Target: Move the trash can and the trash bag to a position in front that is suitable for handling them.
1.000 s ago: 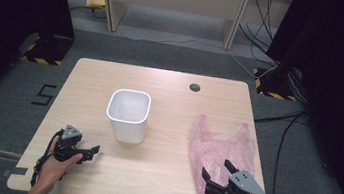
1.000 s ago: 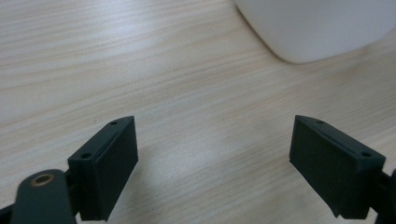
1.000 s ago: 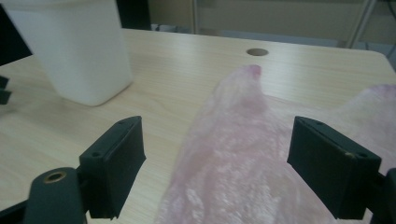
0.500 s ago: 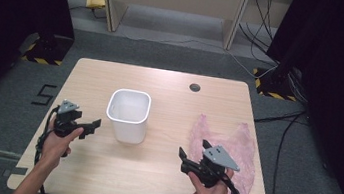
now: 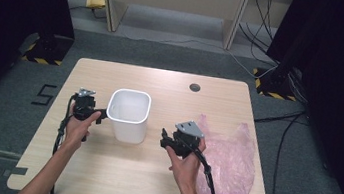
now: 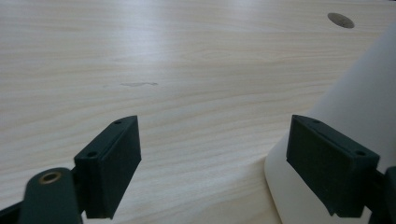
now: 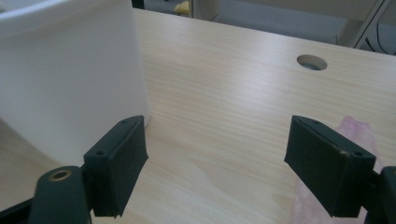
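Observation:
A white plastic bin (image 5: 128,115) stands upright near the middle of the wooden table (image 5: 115,170). A pink plastic bag (image 5: 231,158) lies flat at the right. My left gripper (image 5: 99,114) is open just left of the bin, its jaws wide apart, and the bin's wall (image 6: 355,112) shows beside the right-hand jaw. My right gripper (image 5: 164,137) is open between the bin and the bag, with nothing between its jaws. The bin wall (image 7: 70,84) stands at the left and a bag edge (image 7: 359,135) at the right in the right gripper view.
A round cable hole (image 5: 194,87) sits in the table's far side. Black stands with striped feet (image 5: 44,55) flank the table on the floor, and cables (image 5: 268,119) trail at the right. Bare tabletop lies along the front and far left.
Both grippers have moved forward and inward: the left one up to the bin's left side, the right one off the pink bag toward the bin.

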